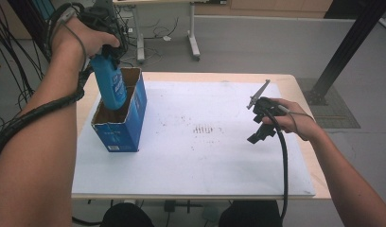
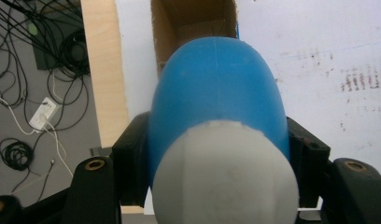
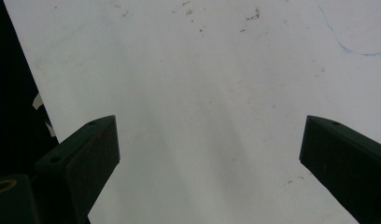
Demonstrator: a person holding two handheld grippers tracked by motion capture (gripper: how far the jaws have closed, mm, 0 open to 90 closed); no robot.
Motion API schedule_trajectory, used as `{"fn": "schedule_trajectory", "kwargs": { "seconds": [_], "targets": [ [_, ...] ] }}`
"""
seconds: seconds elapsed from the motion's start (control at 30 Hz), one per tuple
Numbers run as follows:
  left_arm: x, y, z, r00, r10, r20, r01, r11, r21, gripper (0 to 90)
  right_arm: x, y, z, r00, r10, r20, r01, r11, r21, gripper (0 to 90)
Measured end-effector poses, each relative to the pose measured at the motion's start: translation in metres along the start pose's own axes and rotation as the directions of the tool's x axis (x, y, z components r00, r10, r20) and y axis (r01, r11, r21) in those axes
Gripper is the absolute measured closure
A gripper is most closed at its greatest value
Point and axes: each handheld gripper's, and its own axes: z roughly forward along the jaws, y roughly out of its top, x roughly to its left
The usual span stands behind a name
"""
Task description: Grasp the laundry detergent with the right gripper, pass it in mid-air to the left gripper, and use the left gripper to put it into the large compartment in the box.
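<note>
A blue plastic bottle with a pale grey cap (image 1: 108, 81) hangs upright over an open-topped blue cardboard box (image 1: 121, 124), its base already dipping into the box's brown interior. The left gripper (image 1: 105, 53) clamps it near the top, one black jaw on each side of its rounded shoulder just below the cap. The box stands at the left end of a white sheet on a pale wooden table (image 1: 191, 77). The bottle looks rigid and smooth, likely slippery, and probably moderately heavy if full; the narrower shoulder under the cap seems the surest place to hold. The right gripper (image 1: 260, 122) hovers well apart over the sheet's right side, jaws spread wide, holding nothing.
</note>
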Motion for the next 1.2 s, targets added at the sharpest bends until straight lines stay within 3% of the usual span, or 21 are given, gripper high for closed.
{"fn": "schedule_trajectory", "kwargs": {
  "seconds": [0.2, 0.53, 0.8, 1.1, 1.2],
  "targets": [
    [0.007, -0.004, 0.022, 0.9992, -0.022, 0.033, 0.022, 0.9997, 0.007, 37.9, 0.001, 0.000, 0.003, 1.0000, -0.004, -0.008, 0.005, 1.000, 0.005, 4.8],
    [0.013, -0.008, 0.047, 0.9987, -0.040, 0.032, 0.040, 0.9992, 0.010, 37.9, 0.000, -0.001, 0.007, 1.0000, -0.006, -0.006, 0.006, 1.000, 0.014, 4.9],
    [0.013, -0.013, 0.073, 0.9978, -0.055, 0.036, 0.055, 0.9985, -0.005, 37.9, 0.000, -0.001, 0.008, 0.9999, -0.005, -0.009, 0.005, 1.000, 0.016, 4.8],
    [0.008, -0.015, 0.093, 0.9984, -0.041, 0.039, 0.041, 0.9992, -0.001, 37.9, 0.001, 0.000, 0.009, 0.9998, -0.008, -0.018, 0.008, 1.000, 0.014, 5.0],
    [0.008, -0.018, 0.105, 0.9976, -0.056, 0.042, 0.056, 0.9984, 0.009, 37.9, 0.000, -0.001, 0.010, 0.9998, -0.009, -0.016, 0.010, 1.000, 0.020, 4.9]
  ]
}}
